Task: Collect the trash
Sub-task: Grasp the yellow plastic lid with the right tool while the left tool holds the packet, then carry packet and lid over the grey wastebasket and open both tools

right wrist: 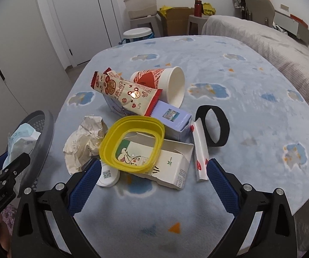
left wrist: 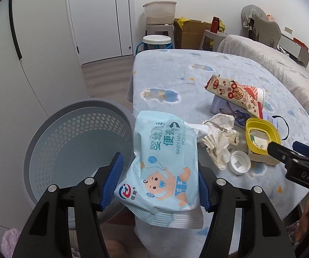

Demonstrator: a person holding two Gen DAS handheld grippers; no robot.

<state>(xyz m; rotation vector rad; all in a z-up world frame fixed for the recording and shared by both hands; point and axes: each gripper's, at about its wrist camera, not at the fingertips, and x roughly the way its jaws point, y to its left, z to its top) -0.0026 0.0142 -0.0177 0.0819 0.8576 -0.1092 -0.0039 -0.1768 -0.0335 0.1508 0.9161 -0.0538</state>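
Note:
My left gripper (left wrist: 160, 185) is shut on a light blue baby-wipes pack (left wrist: 165, 161), held at the bed's left edge beside the grey perforated bin (left wrist: 46, 150). The pack (right wrist: 22, 137) and bin rim (right wrist: 46, 133) also show in the right wrist view at far left. My right gripper (right wrist: 152, 185) is open and empty, just in front of a trash pile: yellow plastic lid ring (right wrist: 132, 146), white carton (right wrist: 171, 169), crumpled paper (right wrist: 85, 142), white cap (right wrist: 108, 177), red-and-cream snack wrapper (right wrist: 126, 94), paper cup (right wrist: 169, 86).
The trash lies on a blue patterned blanket (right wrist: 240, 99) on a bed. A black band (right wrist: 216, 124), a purple box (right wrist: 173, 118) and a thin white wrapper (right wrist: 199, 150) lie by the pile. Stools, boxes and a white door (left wrist: 98, 17) stand beyond.

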